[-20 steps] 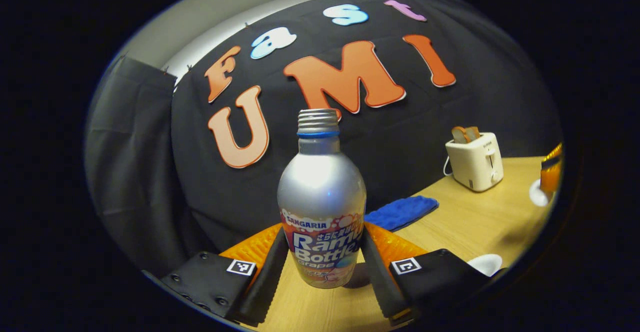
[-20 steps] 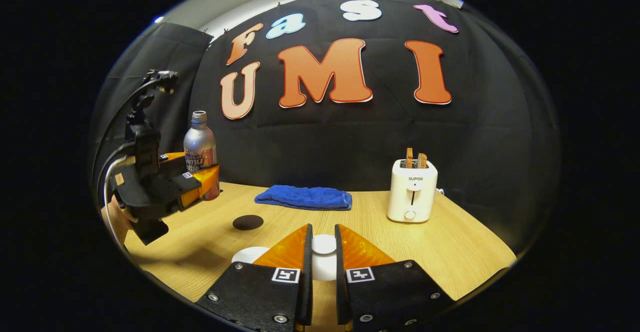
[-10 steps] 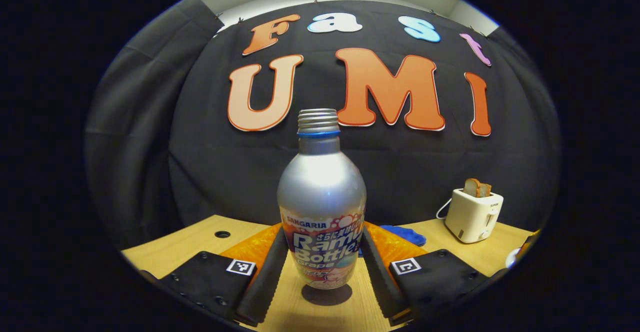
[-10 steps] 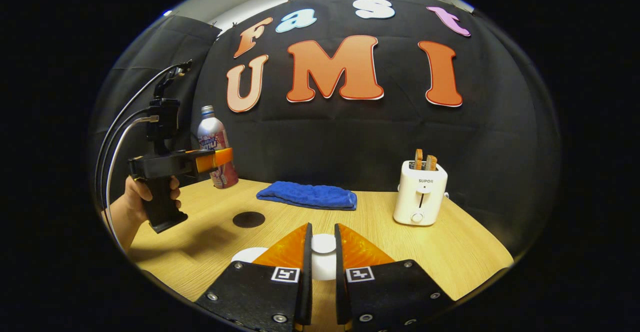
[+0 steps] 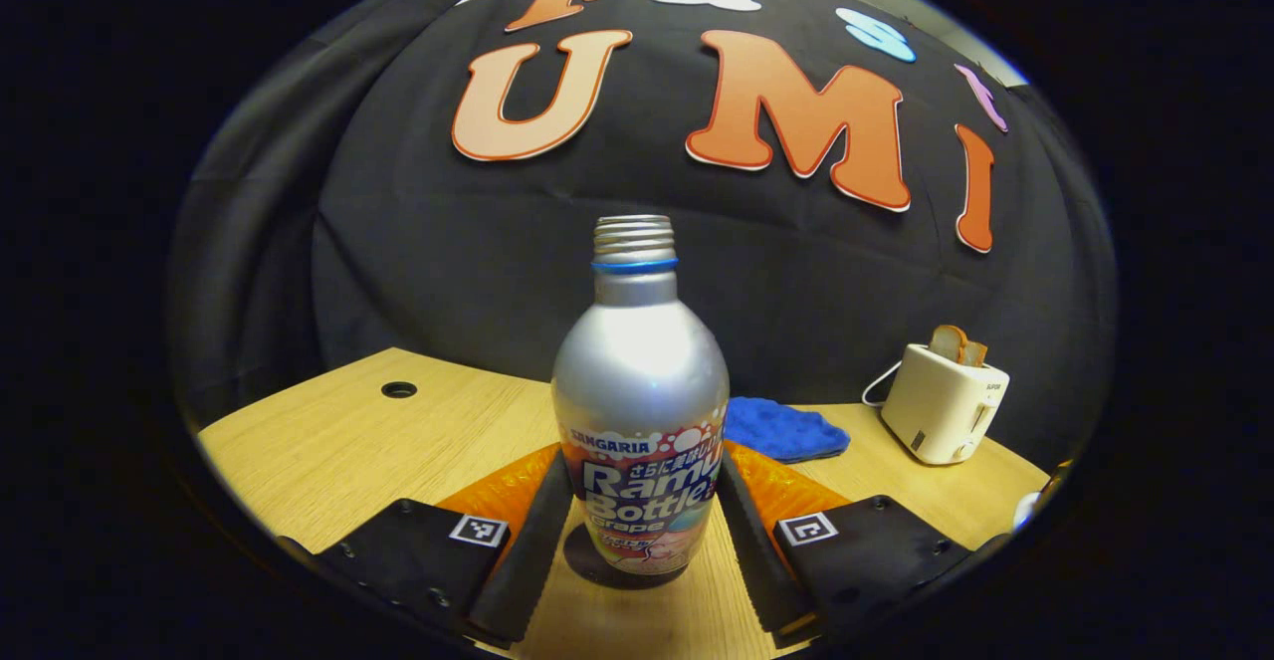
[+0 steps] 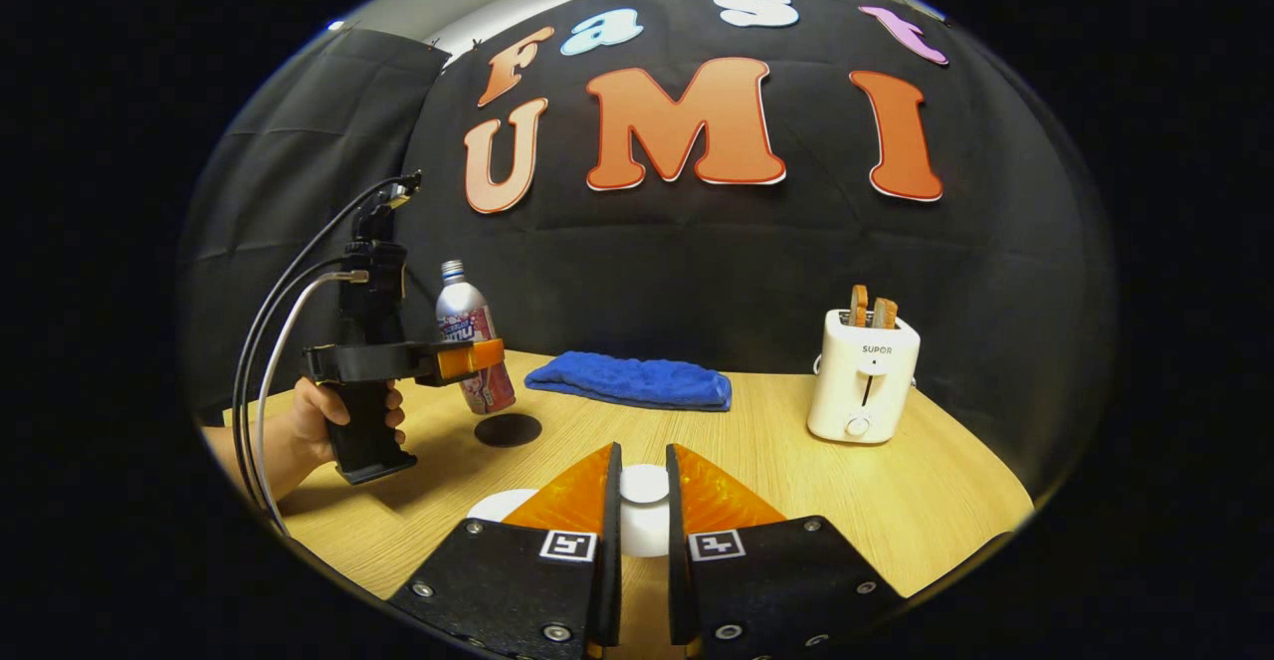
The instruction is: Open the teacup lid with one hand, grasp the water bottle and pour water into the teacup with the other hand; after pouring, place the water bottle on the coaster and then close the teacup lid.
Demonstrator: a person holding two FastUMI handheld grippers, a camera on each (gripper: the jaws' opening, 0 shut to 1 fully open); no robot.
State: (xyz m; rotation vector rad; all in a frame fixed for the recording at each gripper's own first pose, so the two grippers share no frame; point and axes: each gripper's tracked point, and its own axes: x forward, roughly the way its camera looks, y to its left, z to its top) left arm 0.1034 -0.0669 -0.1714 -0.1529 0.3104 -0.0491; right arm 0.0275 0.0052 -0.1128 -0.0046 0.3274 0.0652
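Left gripper (image 5: 642, 531) clamped on the lower body of the uncapped silver aluminium drink bottle (image 5: 640, 411), both fingers pressing its printed label; in the right gripper view, bottle tilted and held just above the dark round coaster (image 6: 508, 429) on the pale wooden tabletop (image 6: 776, 481), base apparently not yet resting on it

Right gripper (image 6: 638, 516) pinched on the small round knob of the white teacup lid (image 6: 644, 486); a white rounded rim, probably the teacup (image 6: 495, 506), peeking out just left of its fingers, so lid apparently off and held beside the cup

Judged stage: pouring likely over, bottle on its way down to the coaster; left to do: setting it upright, letting go, then lowering the lid back on the cup

Around: folded blue cloth (image 6: 630, 382) near the back wall, white toaster (image 6: 862, 374) with two slices of toast to the right, small round hole (image 5: 398, 389) in the tabletop; none between bottle and coaster, and nothing between lid and cup

Main risk, as a guess: tilted bottle landing on its edge and tipping
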